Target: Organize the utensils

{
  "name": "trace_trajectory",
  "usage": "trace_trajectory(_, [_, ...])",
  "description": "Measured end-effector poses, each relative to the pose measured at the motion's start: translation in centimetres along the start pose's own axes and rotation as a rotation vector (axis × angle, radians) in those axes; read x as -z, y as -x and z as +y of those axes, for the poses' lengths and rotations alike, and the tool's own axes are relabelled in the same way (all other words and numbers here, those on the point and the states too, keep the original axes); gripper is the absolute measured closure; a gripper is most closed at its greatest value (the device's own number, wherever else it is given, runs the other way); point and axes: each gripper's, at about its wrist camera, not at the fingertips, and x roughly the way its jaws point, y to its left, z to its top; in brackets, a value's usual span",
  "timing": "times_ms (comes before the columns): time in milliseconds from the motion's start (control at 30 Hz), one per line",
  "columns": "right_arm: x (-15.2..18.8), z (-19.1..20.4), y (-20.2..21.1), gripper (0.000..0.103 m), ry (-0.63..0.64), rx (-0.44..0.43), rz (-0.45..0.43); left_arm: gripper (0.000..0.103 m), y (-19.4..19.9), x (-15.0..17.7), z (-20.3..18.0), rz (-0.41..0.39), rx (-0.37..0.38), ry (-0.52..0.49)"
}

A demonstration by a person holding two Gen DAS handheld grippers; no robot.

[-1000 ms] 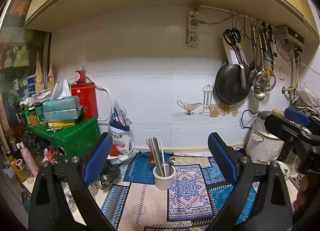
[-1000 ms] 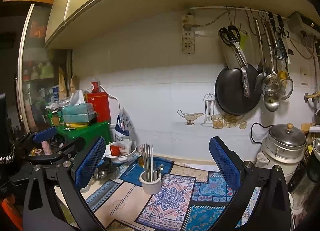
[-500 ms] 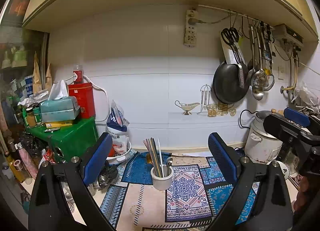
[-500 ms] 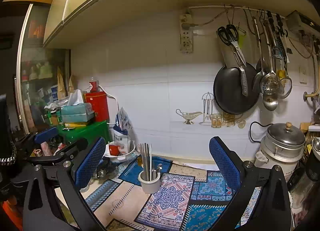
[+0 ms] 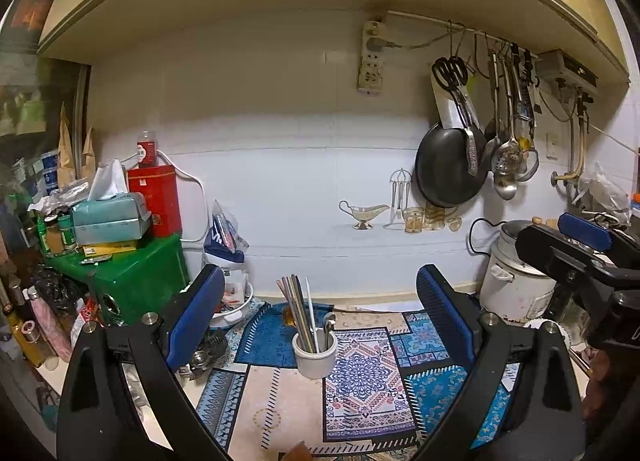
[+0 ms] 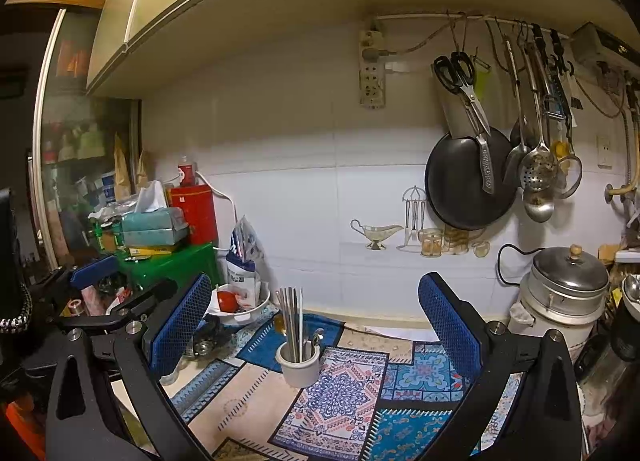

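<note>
Patterned mat (image 5: 368,393) covers the counter — white tiled wall (image 5: 288,189) behind

You're in a home kitchen: a frying pan (image 6: 468,181) and ladles (image 6: 538,173) hang at two o'clock, a rice cooker (image 6: 560,301) sits at three o'clock.

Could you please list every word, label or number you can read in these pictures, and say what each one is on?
None reads clearly.
Red tin: a pale label, too blurred.
Blue and white bag: print too small.
Red-capped bottle: label blurred.
Yellow box: print illegible.
Pan handle: embossing unreadable.
</note>
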Motion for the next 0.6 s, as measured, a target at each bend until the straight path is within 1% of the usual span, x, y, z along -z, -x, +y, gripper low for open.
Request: trace_trajectory(600, [-0.11, -0.37, -0.11, 0.0, -0.006, 0.022, 0.004, 0.006, -0.4, -0.14, -0.42, 0.002, 0.015, -0.001])
